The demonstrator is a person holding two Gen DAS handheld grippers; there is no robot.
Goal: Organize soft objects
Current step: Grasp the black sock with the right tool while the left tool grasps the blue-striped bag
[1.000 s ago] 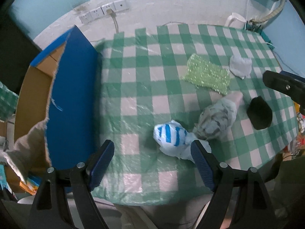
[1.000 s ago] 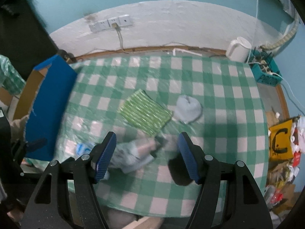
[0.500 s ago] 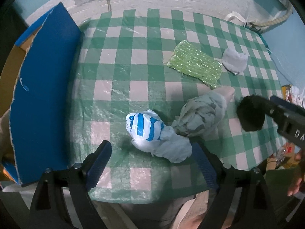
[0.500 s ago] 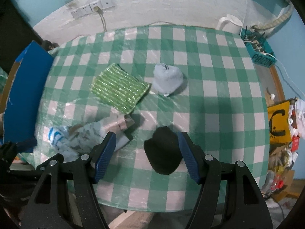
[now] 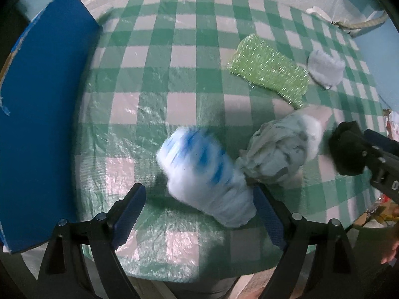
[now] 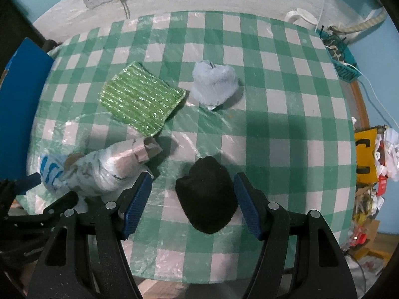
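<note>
While both tools are hanging over the near edge, the tabletop under its green-checked plastic cover is carrying all five soft items. At far left a blue box flap is standing up beside the cover; probably the drop-off, though I cannot confirm that.

Green glitter cloth is lying flat mid-tabletop, with the pale grey pouch just to its right. Nearer, the grey patterned bundle and the blue-striped white bundle are lying against each other.

Left tool is straddling the striped bundle, jaws spread wide; the right pad looks to be at the bundle's edge, the left pad clear of it, nothing gripped. Right tool is bracketing the black soft lump, jaws released, gaps showing on both sides.

Risks, as judged:
- Left tool closing may be catching the patterned bundle too, since the two are touching.
- Either pad may be pinching the slack plastic cover and dragging it.
- Black lump is sitting off-centre toward the right pad; an uneven squeeze could be pushing it aside.
</note>
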